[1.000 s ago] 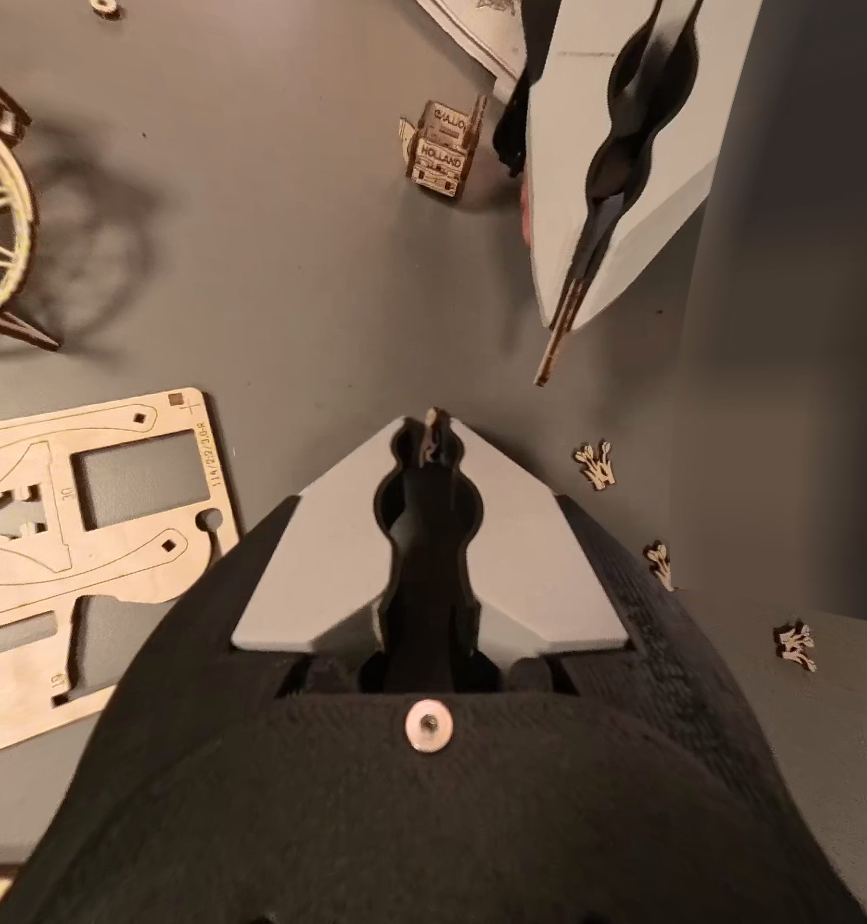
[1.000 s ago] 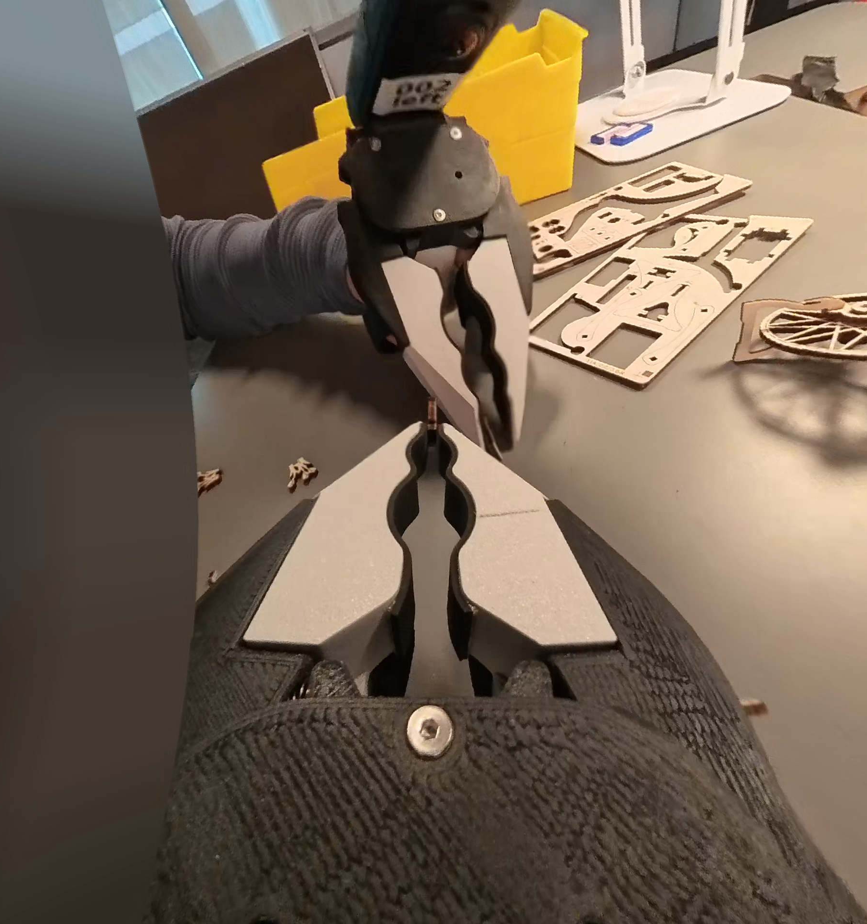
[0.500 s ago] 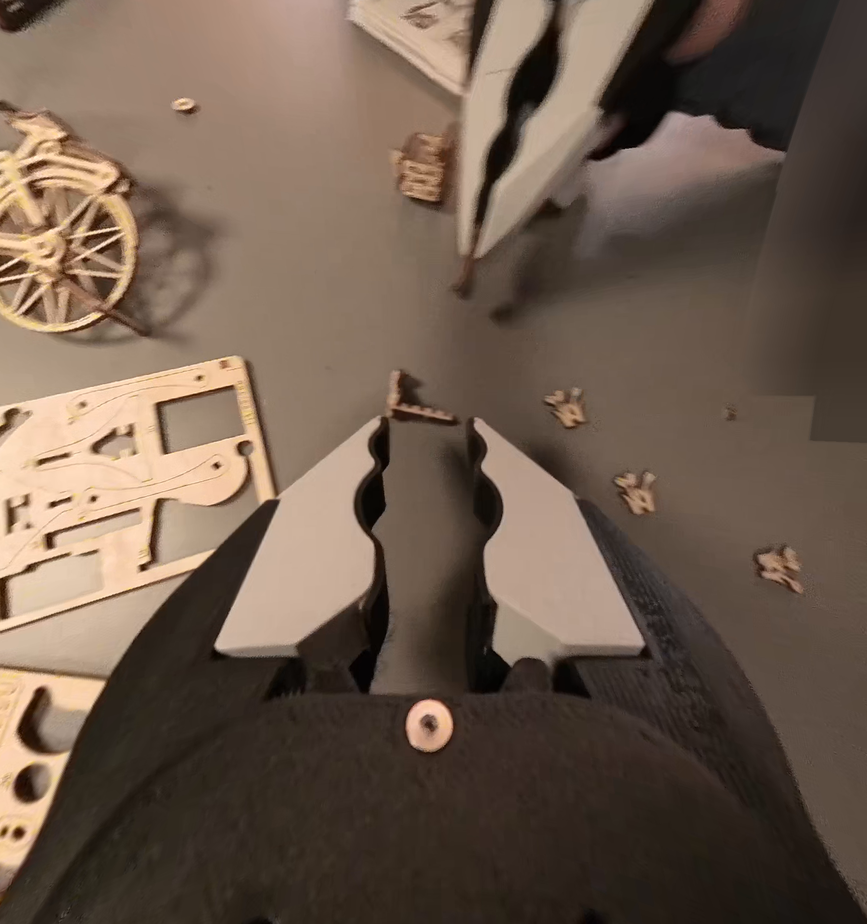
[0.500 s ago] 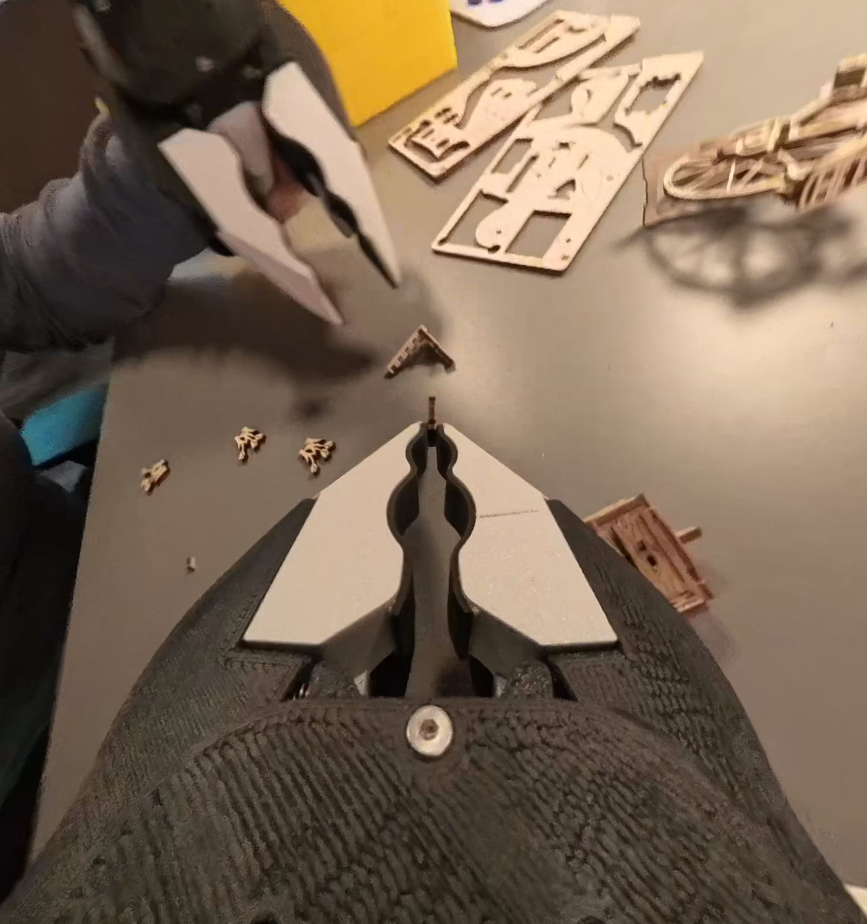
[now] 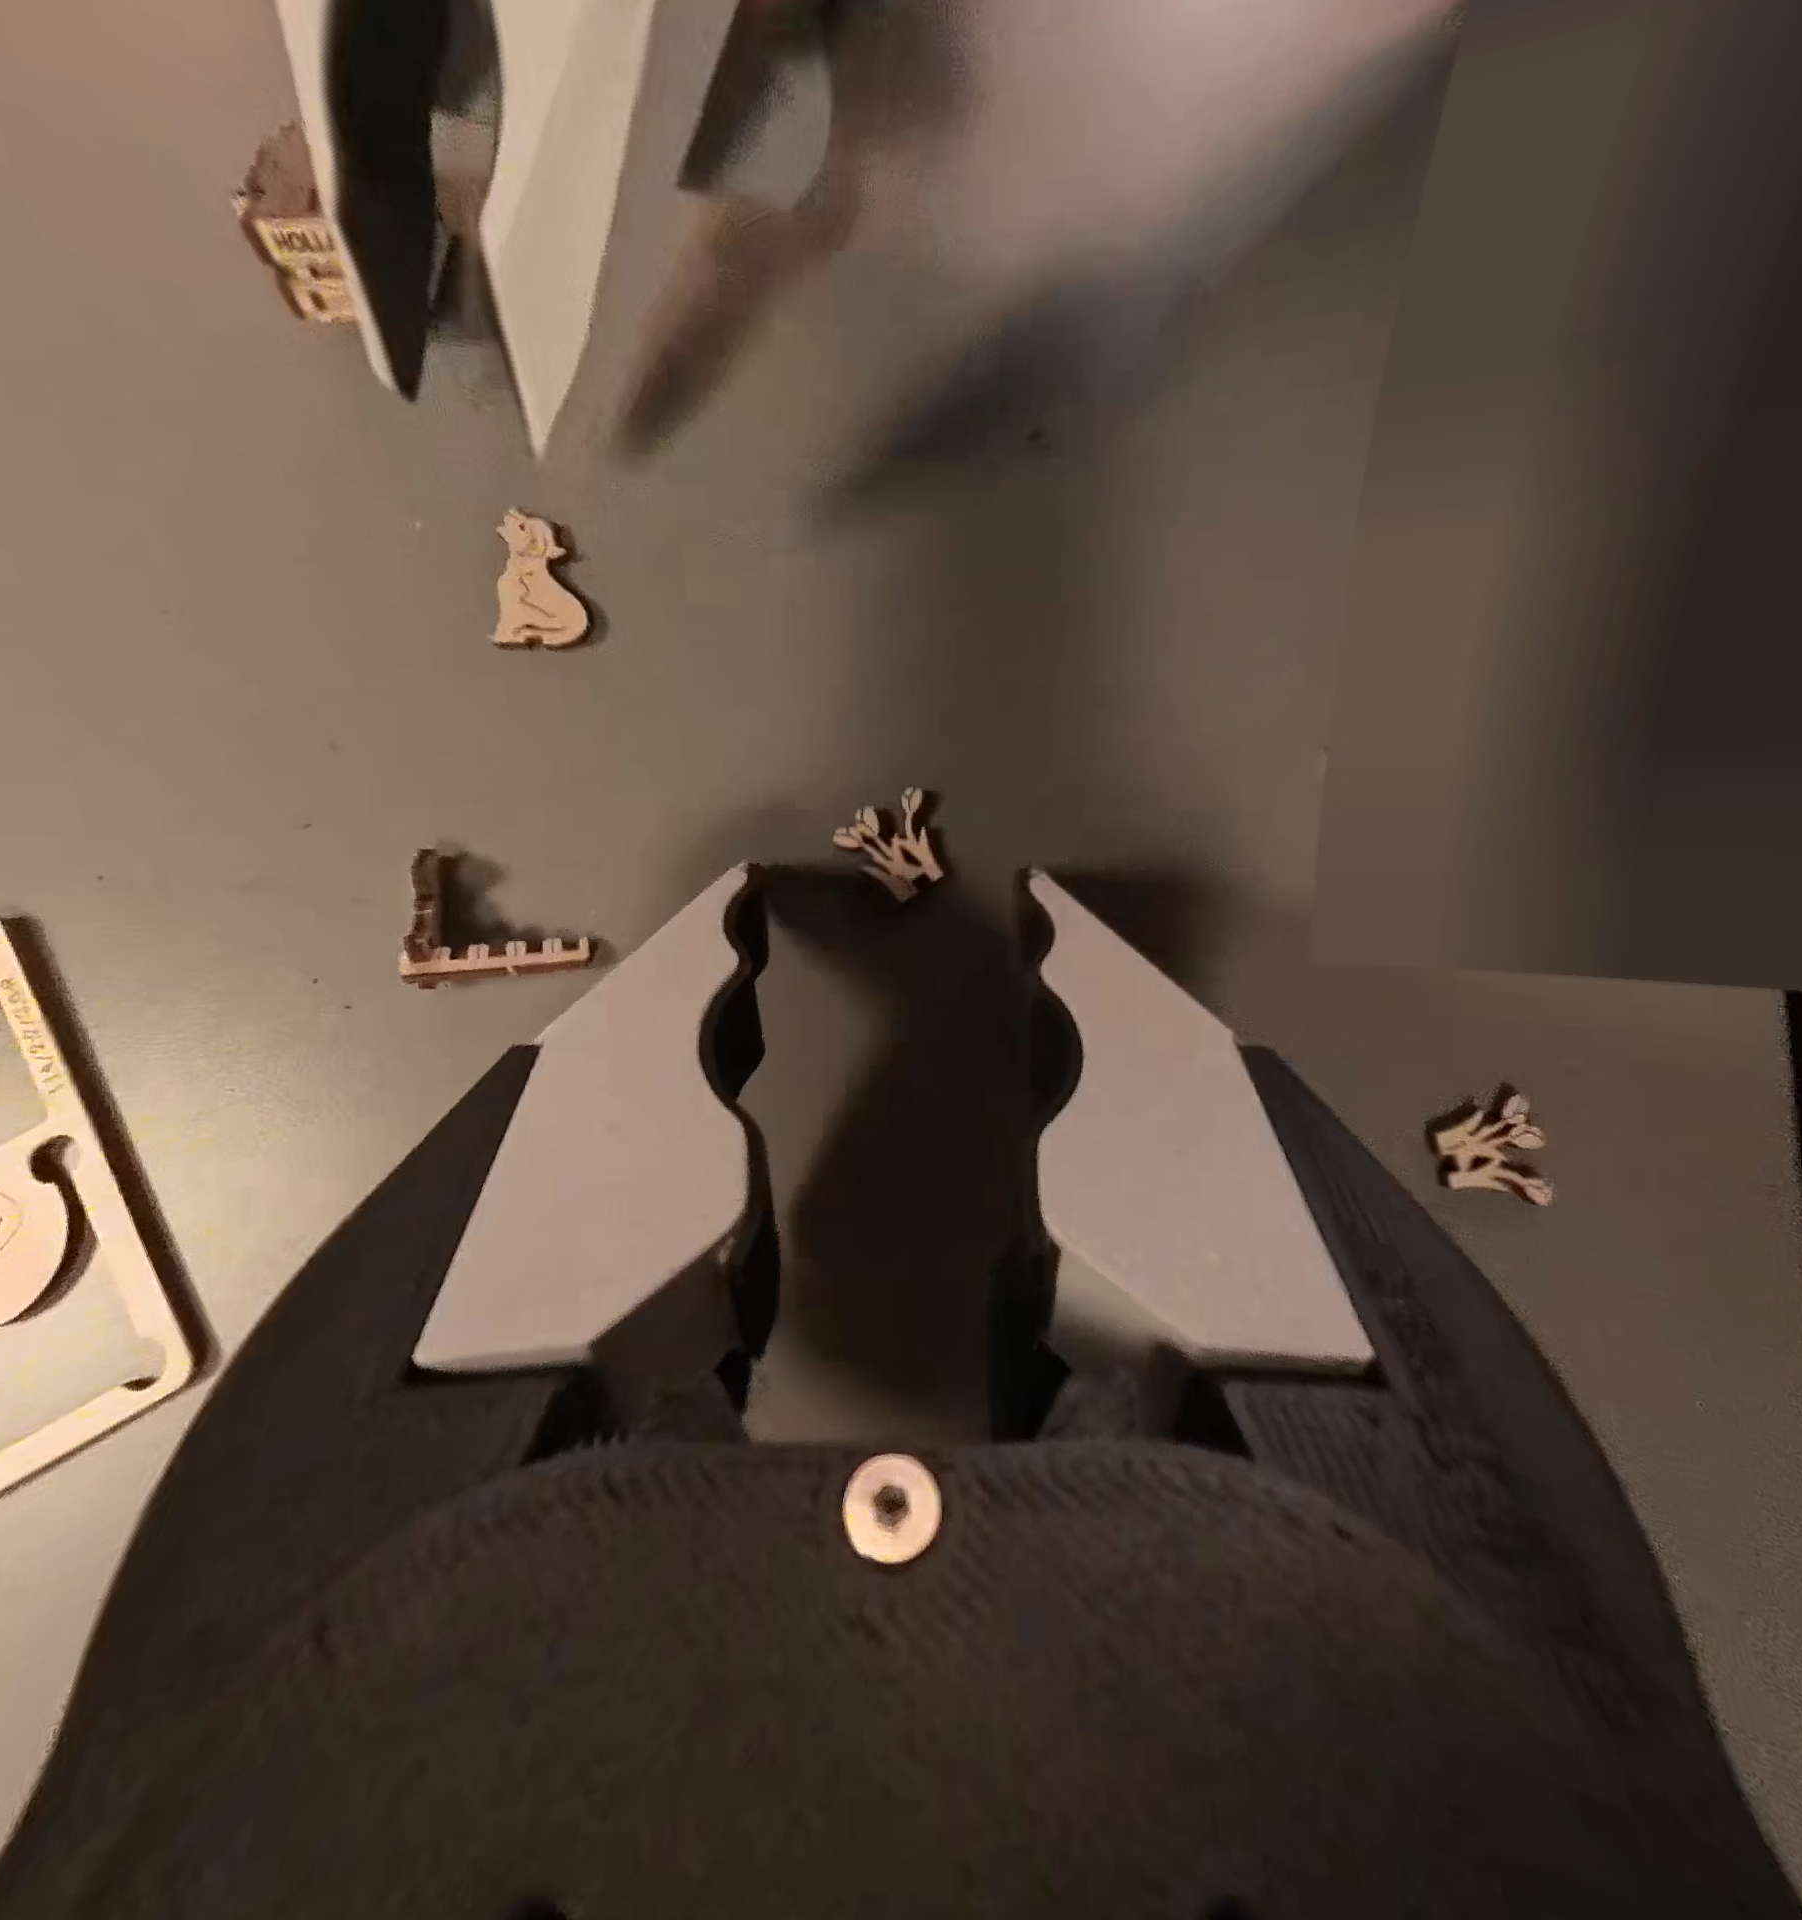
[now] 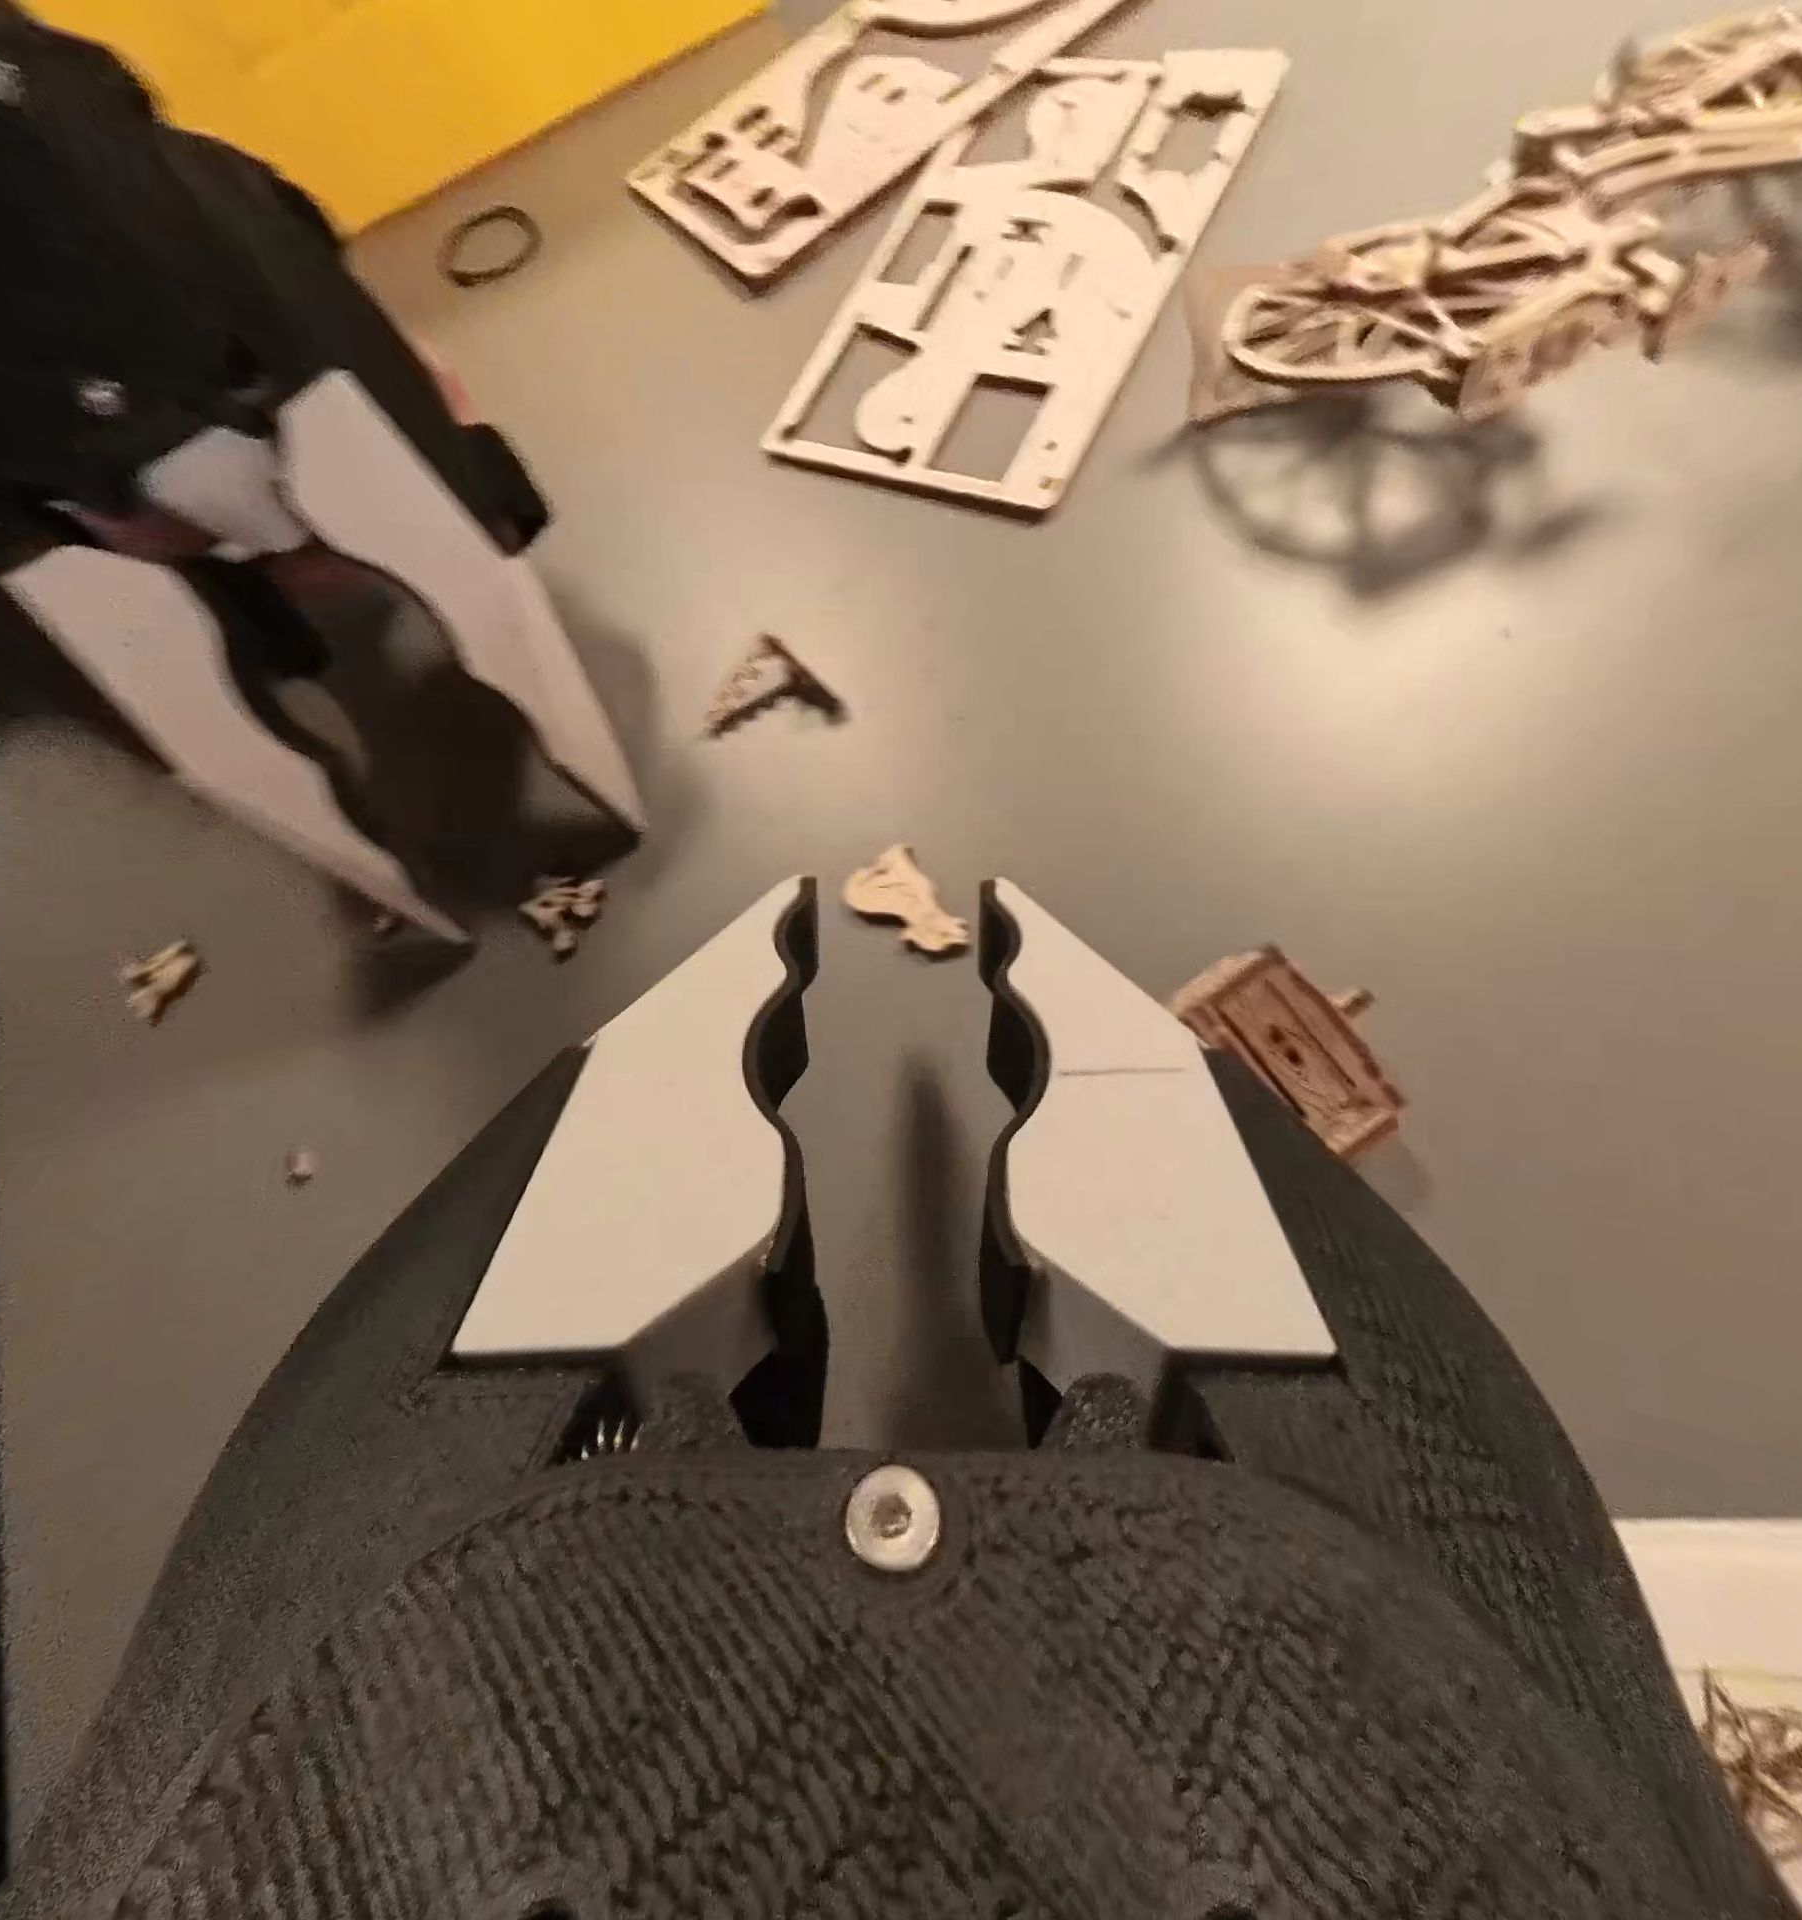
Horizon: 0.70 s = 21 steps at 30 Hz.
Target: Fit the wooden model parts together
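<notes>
the left gripper (image 6: 533,883) hangs over the grey table (image 6: 1292,831) with its jaws spread and empty, a small flower-shaped piece (image 6: 564,912) lying flat just beyond its tips. right of it the right gripper (image 6: 892,894) also stands parted and holds nothing, with a wooden dog cutout (image 6: 907,909) on the table just past the tips (roughly between them). farther right sits a little wooden crate (image 6: 1292,1060); the wooden bicycle model (image 6: 1499,260) rests well apart.

Grey table (image 6: 1292,831): cut-out sheets (image 6: 990,312), bicycle model (image 6: 1499,249), animal piece (image 5: 536,584), bracket (image 5: 481,935), flower pieces (image 5: 892,844).
</notes>
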### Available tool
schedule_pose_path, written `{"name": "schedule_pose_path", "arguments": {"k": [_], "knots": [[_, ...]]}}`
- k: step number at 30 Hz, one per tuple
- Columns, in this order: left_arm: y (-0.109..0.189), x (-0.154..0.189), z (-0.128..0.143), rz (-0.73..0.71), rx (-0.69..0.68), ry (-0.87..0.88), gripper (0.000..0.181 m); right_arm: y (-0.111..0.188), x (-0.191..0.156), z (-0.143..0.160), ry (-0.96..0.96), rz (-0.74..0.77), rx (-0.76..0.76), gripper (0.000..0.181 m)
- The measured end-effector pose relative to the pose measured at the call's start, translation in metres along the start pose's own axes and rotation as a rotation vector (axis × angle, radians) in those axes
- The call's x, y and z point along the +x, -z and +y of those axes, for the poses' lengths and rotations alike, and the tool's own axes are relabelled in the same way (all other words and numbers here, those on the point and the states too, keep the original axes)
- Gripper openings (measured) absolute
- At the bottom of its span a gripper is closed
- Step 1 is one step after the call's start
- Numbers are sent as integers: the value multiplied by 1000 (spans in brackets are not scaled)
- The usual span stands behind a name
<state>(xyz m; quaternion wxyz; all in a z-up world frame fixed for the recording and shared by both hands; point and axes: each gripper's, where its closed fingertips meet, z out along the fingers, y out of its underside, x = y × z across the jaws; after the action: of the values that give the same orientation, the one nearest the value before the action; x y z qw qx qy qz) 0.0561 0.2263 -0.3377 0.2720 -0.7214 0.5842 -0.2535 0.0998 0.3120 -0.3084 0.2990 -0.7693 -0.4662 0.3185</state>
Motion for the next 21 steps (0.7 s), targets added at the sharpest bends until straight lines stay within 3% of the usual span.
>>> {"name": "schedule_pose_path", "arguments": {"k": [4, 8, 14, 17, 21], "knots": [[-2, 1, -1, -20, -2, -44, 35, 1, -45, 5, 61, -222, -38, 20], [-3, 8, -3, -2, 3, -113, 14, -14, -65, 21, 76, -310, -132, 17], [0, -2, -4, -138, 6, -325, 13, -24, -79, 29, -15, -395, -168, 18], [3, -9, -10, -266, 44, -498, 13, -27, -75, 22, -116, -408, -130, 17], [7, -5, -19, -321, 85, -601, 13, -25, -76, 14, -191, -470, -80, 16]]}}
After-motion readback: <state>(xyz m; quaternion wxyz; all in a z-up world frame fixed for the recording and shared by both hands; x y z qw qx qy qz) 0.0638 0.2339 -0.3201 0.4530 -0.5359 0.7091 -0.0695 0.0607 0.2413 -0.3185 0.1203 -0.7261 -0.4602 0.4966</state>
